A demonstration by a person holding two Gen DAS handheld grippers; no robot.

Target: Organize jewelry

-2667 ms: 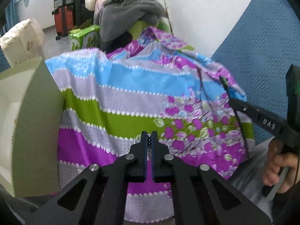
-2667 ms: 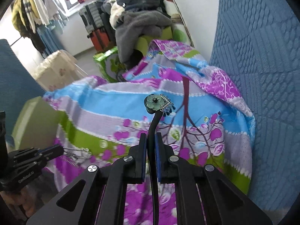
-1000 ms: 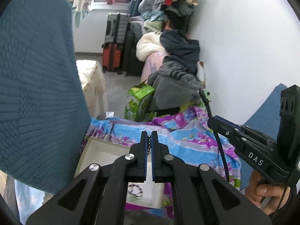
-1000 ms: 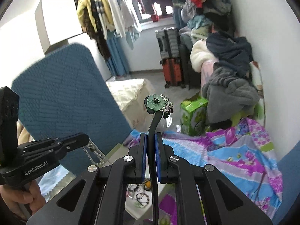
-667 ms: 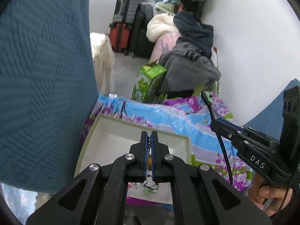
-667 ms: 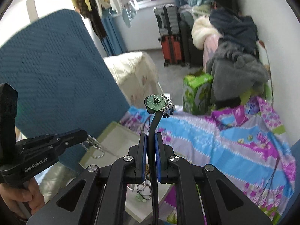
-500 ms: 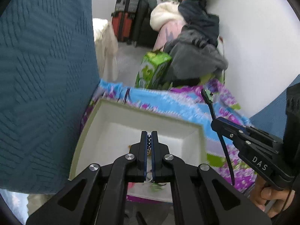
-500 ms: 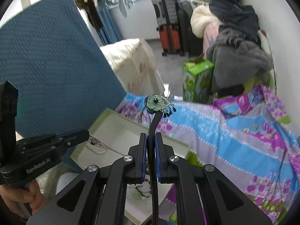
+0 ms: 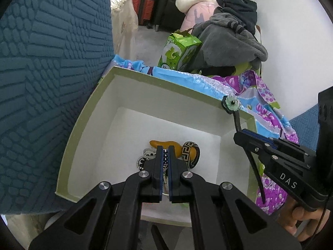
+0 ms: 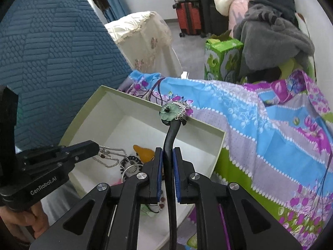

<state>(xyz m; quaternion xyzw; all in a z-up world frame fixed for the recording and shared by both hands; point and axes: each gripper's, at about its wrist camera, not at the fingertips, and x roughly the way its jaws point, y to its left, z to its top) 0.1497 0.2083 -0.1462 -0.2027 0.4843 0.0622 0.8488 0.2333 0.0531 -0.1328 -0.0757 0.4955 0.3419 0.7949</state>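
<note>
A pale green box (image 9: 87, 112) with a white inside sits on a flowered cloth; it also shows in the right wrist view (image 10: 220, 145). In it lie an orange piece (image 9: 164, 143), a patterned bangle (image 9: 190, 152) and dark beaded pieces. My left gripper (image 9: 165, 154) is shut on a beaded necklace (image 10: 110, 156) that hangs into the box. My right gripper (image 10: 166, 156) is shut on a black hair stick topped with a green flower (image 10: 172, 112), held above the box's right side; the stick also shows in the left wrist view (image 9: 231, 104).
A blue quilted cushion (image 9: 47, 62) stands against the box's left side. The striped flowered cloth (image 10: 270, 135) spreads to the right. A green carton (image 10: 222, 56), piled clothes (image 10: 270, 35) and suitcases (image 10: 187, 14) stand behind.
Both grippers have swung from the cloth to the box and come down over it. The necklace now hangs into the box. Both stay shut on their pieces.
</note>
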